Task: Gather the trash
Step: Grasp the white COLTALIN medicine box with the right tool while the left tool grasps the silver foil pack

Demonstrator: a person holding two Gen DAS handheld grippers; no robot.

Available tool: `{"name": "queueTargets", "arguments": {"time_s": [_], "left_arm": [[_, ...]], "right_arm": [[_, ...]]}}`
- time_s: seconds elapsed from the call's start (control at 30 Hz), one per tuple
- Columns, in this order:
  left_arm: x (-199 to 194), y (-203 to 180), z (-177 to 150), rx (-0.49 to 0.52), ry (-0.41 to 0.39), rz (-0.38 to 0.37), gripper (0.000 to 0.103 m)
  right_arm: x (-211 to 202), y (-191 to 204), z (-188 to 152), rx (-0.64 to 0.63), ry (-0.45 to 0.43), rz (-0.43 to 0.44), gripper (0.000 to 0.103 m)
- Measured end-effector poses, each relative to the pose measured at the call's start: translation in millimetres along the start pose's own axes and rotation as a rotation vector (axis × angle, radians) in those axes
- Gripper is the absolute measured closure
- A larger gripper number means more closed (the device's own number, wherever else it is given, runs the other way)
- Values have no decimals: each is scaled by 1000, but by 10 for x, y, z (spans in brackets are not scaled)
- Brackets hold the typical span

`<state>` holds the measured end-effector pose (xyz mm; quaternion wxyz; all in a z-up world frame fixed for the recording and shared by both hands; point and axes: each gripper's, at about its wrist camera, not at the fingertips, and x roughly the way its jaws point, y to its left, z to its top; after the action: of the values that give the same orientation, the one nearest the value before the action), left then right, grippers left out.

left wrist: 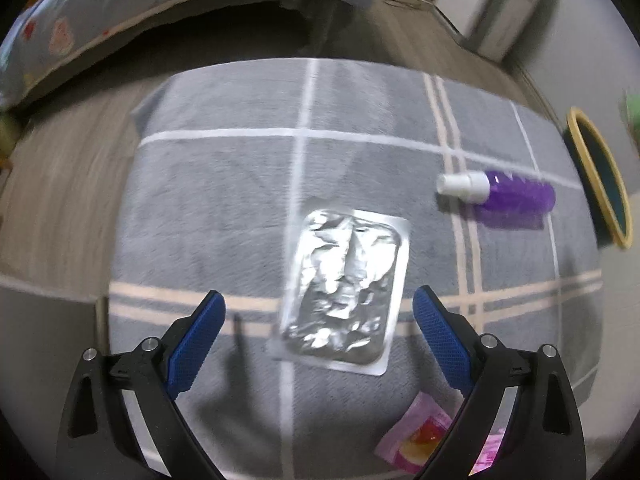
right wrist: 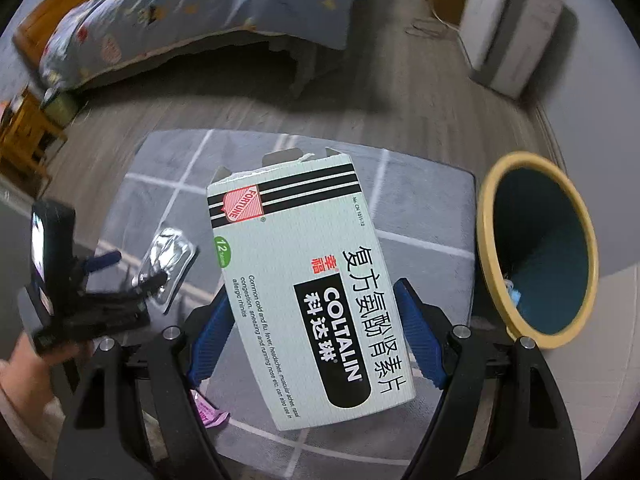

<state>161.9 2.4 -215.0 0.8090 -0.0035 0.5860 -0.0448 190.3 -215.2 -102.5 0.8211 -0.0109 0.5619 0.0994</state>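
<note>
A white cardboard medicine box (right wrist: 304, 288) printed "COLTALIN" hangs above the rug, and the blue pads of my right gripper (right wrist: 312, 288) press on its two sides. The box's top flaps stand open. My left gripper (left wrist: 319, 294) is open, pointing down just over a crumpled silver blister pack (left wrist: 344, 288) that lies flat on the grey rug (left wrist: 224, 200). From the right wrist view the left gripper (right wrist: 136, 268) shows beside the same blister pack (right wrist: 170, 252). A yellow-rimmed teal bin (right wrist: 486, 240) stands at the rug's right edge, close to the box.
A purple spray bottle (left wrist: 516, 196) lies on the rug near the bin (left wrist: 600, 180). A pink wrapper (left wrist: 416, 440) lies at the rug's near edge. A bed with a patterned cover (right wrist: 180, 12) and a white appliance (right wrist: 512, 20) stand beyond on the wooden floor.
</note>
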Motion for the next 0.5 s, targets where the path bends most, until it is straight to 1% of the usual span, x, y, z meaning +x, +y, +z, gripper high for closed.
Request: {"name": "queueTargets", "arguments": {"time_s": [0.1, 0.2, 0.27, 0.3, 0.4, 0.47, 0.5], "left_arm": [[69, -158, -17, 68, 7, -9, 9], [167, -233, -29, 108, 27, 10, 9], [197, -226, -24, 109, 25, 40, 9], [200, -201, -15, 101, 22, 42, 9], [195, -125, -3, 65, 13, 26, 11], [183, -126, -3, 74, 6, 43, 20], [163, -142, -5, 90, -3, 61, 29]], "right_arm": [[-5, -87, 34, 19, -3, 2, 26], [-27, -135, 42, 33, -6, 10, 26], [-24, -119, 53, 27, -8, 18, 26], [-37, -98, 40, 21, -10, 18, 26], [-38, -42, 48, -7, -15, 13, 26], [-40, -39, 38, -15, -18, 12, 26], [-39, -33, 44, -16, -19, 14, 26]]}}
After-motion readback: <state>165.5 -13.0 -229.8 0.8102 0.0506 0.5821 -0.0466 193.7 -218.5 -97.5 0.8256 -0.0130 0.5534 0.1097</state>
